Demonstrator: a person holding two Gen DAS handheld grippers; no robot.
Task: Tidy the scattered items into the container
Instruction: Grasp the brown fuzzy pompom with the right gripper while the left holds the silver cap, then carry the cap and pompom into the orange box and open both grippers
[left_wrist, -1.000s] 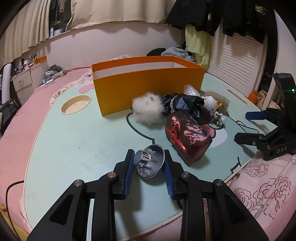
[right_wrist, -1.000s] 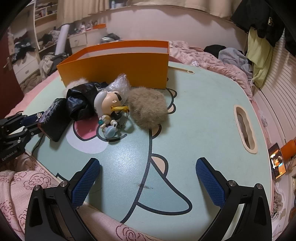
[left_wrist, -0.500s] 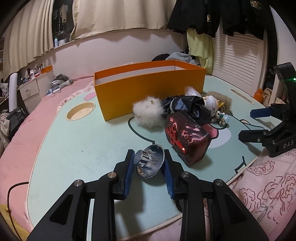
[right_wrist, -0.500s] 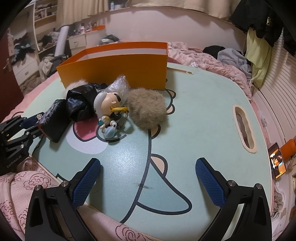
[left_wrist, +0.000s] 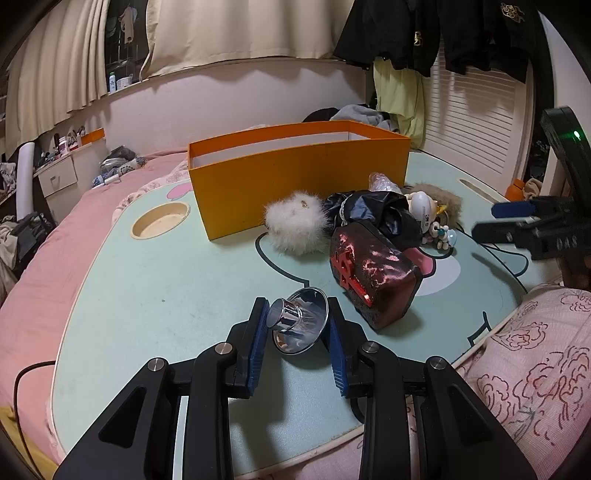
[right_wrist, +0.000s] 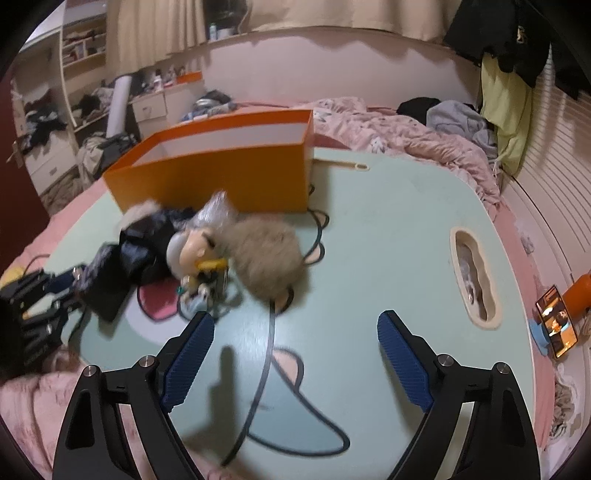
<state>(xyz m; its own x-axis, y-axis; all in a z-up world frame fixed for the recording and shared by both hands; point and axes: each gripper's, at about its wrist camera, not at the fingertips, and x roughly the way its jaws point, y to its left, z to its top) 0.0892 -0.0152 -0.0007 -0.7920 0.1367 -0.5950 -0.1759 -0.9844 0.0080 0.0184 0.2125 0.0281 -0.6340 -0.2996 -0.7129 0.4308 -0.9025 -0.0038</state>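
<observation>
Left wrist view: your left gripper (left_wrist: 297, 328) is clenched on the small shiny metal funnel (left_wrist: 300, 319), pinched across its rim between both blue pads, so it hangs clear above the desk (left_wrist: 147, 288) ready to carry. Ahead of that gripper and slightly left sits the orange box (left_wrist: 295, 184), top open, the obvious drop target. Ahead-right of the gripper is the pile yet to be tidied: dark red pouch (left_wrist: 373, 277) closest, white fluffy ball (left_wrist: 297, 227) touching the box wall, black crumpled bag (left_wrist: 373, 210) behind the pouch.

Right wrist view, blurred: your right gripper (right_wrist: 295, 354) is released, nothing between the pads, though its jaws have just been closing a little. Ahead-left of it lie the small doll figure (right_wrist: 195, 251) and the brown fur pompom (right_wrist: 266, 258), side by side, touching. Probably you're lining up on one of those, narrowing the jaws to fit it. Left one likely goes to the box first.
</observation>
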